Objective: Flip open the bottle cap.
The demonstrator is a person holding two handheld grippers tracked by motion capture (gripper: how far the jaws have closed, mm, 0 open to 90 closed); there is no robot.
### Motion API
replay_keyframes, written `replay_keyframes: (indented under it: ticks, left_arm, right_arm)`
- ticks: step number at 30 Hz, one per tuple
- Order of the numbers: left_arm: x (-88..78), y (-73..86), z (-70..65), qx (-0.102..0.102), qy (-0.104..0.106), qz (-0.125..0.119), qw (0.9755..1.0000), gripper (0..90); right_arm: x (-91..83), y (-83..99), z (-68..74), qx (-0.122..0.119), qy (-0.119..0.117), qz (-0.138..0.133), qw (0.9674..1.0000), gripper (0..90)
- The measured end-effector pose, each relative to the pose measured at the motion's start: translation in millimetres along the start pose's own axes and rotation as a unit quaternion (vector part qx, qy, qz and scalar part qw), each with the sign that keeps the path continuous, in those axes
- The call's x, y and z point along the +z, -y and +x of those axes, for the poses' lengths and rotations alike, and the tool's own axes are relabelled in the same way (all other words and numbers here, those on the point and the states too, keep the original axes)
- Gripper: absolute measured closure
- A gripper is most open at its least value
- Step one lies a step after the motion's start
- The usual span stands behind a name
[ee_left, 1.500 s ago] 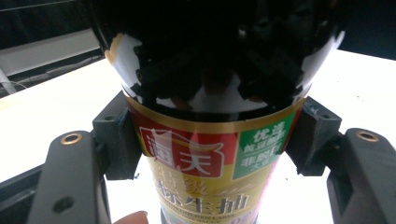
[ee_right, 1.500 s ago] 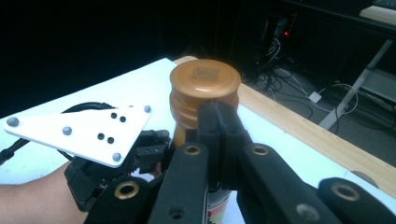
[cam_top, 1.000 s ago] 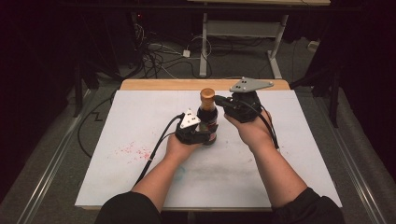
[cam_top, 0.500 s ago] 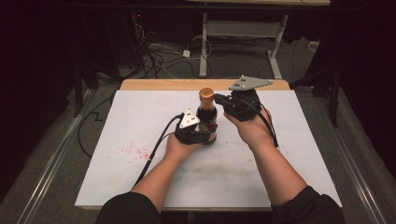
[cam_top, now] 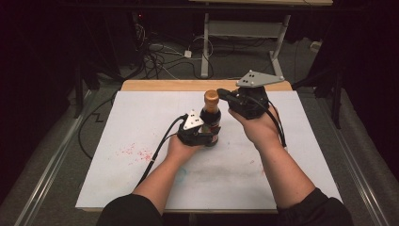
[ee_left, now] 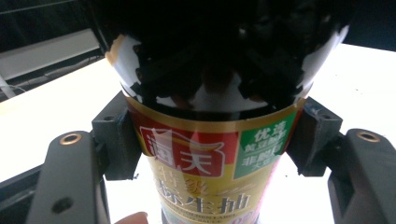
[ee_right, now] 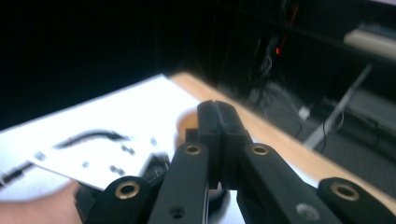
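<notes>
— While the bottle [cam_top: 210,123] is kept upright on the counter [cam_top: 141,117], its labelled body is clamped by the left gripper [cam_top: 203,136], presumably so it cannot turn.

— And the right gripper [cam_top: 225,95]?

— Clenched on nothing, jaws pressed together, and held level just beside the golden cap [cam_top: 211,97].

— So the cap is being lined up?

— Likely; a steadied bottle would allow it to be worked, though nothing is gripped there yet.

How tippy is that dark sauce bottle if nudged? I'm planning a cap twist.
The bottle stands tall and narrow, so it probably tips easily. Its glossy surface looks like glass: likely slippery and breakable. The left gripper, clamped low on its label, should steady it.
</notes>
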State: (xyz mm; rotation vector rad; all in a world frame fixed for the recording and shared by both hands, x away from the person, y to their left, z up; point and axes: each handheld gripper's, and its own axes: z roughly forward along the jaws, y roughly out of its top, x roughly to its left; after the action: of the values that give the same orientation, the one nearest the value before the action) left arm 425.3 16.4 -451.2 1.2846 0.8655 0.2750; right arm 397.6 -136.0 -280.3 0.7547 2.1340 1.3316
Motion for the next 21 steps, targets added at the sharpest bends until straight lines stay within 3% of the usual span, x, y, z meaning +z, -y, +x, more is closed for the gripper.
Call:
replay_keyframes:
  ticks: [5,21]
  left_arm:
    - [0.3,-0.4,1.4,-0.005,0.001,-0.001,1.0,29.1]
    - [-0.6,0.9,2.8,-0.01,0.002,-0.011,0.9999,29.9]
  right_arm:
    - [5.6,21.0,-6.3,0.01,-0.001,0.021,0.9997,90.0]
    - [13.1,16.2,-1.3,-0.001,-0.008,0.029,0.9995,90.0]
